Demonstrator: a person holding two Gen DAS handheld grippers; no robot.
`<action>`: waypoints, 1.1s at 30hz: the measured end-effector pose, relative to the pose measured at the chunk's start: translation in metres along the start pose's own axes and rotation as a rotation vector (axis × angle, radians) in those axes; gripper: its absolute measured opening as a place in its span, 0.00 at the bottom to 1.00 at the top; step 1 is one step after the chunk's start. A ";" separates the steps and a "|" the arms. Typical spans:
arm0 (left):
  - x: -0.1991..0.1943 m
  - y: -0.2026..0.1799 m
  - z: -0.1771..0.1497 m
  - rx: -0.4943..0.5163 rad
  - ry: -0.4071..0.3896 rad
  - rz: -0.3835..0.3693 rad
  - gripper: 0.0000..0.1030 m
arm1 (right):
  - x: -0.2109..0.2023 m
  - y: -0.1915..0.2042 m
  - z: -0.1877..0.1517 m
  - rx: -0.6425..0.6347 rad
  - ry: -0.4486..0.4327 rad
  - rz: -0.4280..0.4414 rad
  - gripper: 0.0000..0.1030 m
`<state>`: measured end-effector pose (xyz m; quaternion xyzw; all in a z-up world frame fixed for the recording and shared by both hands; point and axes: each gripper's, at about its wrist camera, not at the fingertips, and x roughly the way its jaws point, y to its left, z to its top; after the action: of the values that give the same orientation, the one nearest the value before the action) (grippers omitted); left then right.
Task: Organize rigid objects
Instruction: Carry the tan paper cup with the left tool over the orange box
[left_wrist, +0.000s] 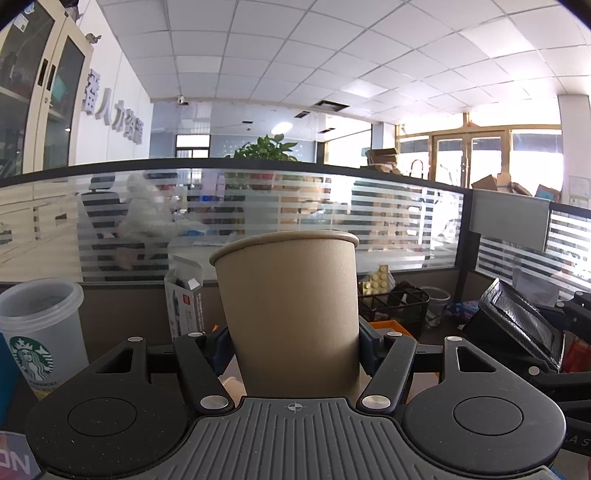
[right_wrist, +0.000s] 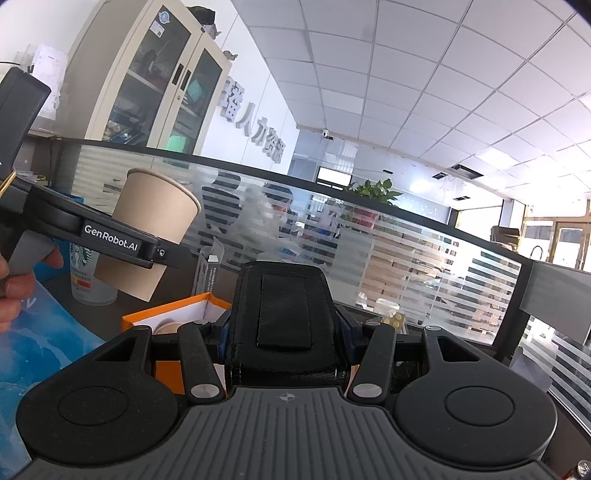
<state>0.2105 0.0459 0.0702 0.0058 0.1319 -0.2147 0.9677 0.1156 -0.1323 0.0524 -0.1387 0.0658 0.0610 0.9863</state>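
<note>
My left gripper (left_wrist: 293, 349) is shut on a tan paper cup (left_wrist: 290, 306), held upright and lifted above the desk. The same cup (right_wrist: 155, 229) and the left gripper show at the left of the right wrist view, tilted. My right gripper (right_wrist: 282, 332) is shut on a black leather case (right_wrist: 284, 314), held upright in the air. That case (left_wrist: 517, 325) also shows at the right of the left wrist view. An orange box (right_wrist: 173, 314) with a white inside sits below, with a round tan object in it.
A frosted Starbucks cup (left_wrist: 40, 332) stands at the left. A small white carton (left_wrist: 184, 306) stands behind the cup. A black crate (left_wrist: 399, 306) with yellow bricks sits by the striped glass partition (left_wrist: 332, 214). A blue sheet (right_wrist: 48, 347) lies at the left.
</note>
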 end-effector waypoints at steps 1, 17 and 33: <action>0.002 0.000 0.000 0.000 0.001 0.000 0.62 | 0.001 0.000 0.002 0.000 -0.002 0.000 0.47; 0.033 0.000 0.009 0.019 0.009 0.018 0.63 | 0.022 -0.010 0.006 -0.004 -0.008 0.007 0.48; 0.081 0.011 0.003 0.016 0.068 0.036 0.63 | 0.060 -0.021 0.000 0.004 0.019 0.015 0.47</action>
<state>0.2866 0.0217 0.0512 0.0234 0.1629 -0.1979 0.9663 0.1774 -0.1458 0.0492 -0.1367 0.0763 0.0670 0.9854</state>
